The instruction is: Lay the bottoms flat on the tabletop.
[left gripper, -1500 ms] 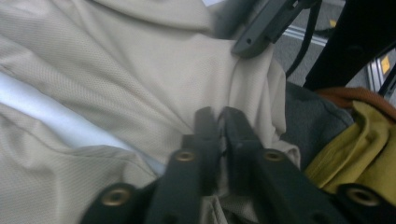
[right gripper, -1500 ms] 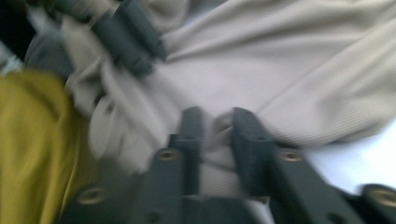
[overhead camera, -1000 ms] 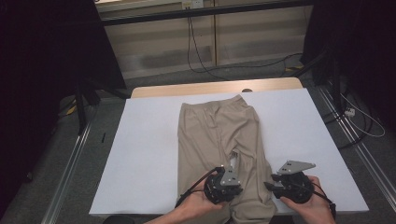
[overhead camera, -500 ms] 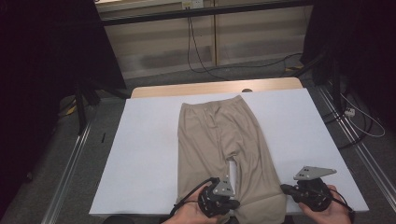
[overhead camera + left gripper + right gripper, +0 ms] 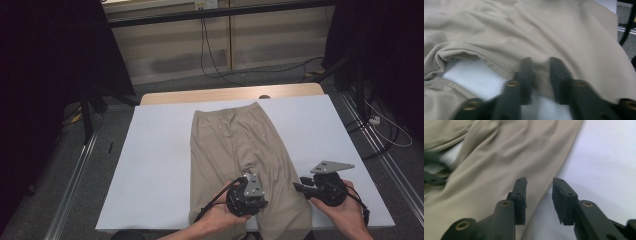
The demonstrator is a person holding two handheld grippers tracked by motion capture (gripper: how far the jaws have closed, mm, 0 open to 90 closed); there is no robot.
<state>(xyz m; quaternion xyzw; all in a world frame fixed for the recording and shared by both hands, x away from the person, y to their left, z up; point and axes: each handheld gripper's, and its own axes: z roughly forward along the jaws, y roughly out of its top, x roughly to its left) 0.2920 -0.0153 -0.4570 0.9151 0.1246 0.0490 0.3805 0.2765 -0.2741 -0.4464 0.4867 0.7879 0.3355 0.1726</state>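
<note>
I see the beige knit trousers (image 5: 240, 150) lying flat, waistband at 12 o'clock, on the white table cover (image 5: 155, 165). My left gripper (image 5: 541, 72) is clamped on the inner leg fabric. My right gripper (image 5: 539, 195), jaws just opening and empty, hovers at the trousers' 3 o'clock edge.

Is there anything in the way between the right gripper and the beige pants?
No, nothing visible. The right gripper hangs at the outer edge of the beige pants, jaws just opened with nothing between them, and only bare white table cover lies beside it. The left gripper is shut on the inner leg fabric.
</note>
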